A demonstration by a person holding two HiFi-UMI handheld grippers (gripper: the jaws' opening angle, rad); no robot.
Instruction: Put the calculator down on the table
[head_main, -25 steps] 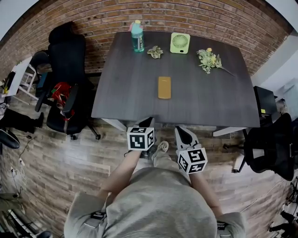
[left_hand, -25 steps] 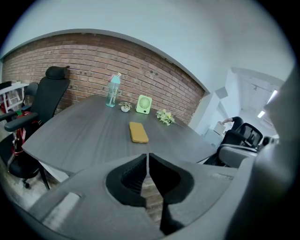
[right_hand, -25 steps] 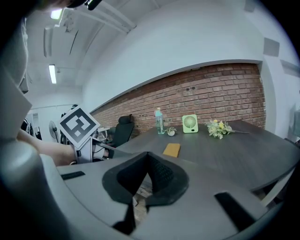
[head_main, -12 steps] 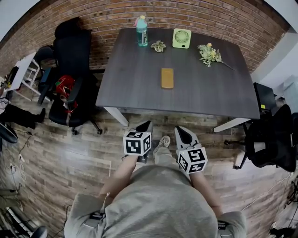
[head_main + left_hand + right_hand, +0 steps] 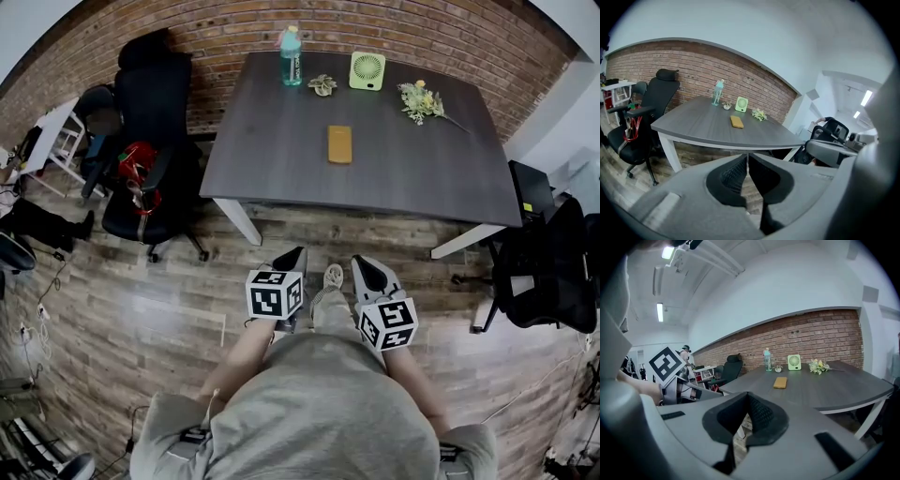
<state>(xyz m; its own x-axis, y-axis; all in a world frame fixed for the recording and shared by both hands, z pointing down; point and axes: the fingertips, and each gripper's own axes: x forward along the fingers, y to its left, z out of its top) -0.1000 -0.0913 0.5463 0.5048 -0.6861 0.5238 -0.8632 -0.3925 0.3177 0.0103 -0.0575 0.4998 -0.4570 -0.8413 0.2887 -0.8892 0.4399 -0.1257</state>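
Observation:
The calculator (image 5: 339, 143), a flat orange-yellow slab, lies on the dark grey table (image 5: 281, 159) near its middle. It also shows far off as the calculator (image 5: 737, 122) in the left gripper view and the calculator (image 5: 780, 382) in the right gripper view. Both grippers hang over the wooden floor, well short of the table's near edge. My left gripper (image 5: 298, 253) is shut with nothing in it, as seen at the left gripper (image 5: 747, 157). My right gripper (image 5: 362, 263) is also shut and holds nothing, as seen at the right gripper (image 5: 747, 397).
At the table's far edge stand a green bottle (image 5: 292, 42), a small plant (image 5: 323, 85), a green fan (image 5: 367, 70) and a flower sprig (image 5: 420, 100). A black office chair (image 5: 150, 122) stands left of the table, another chair (image 5: 544, 272) to its right. A brick wall lies behind.
The person has stepped back: the table and calculator have slid toward the top of the head view, and more floor lies between the grippers and the table. Both grippers stay shut.

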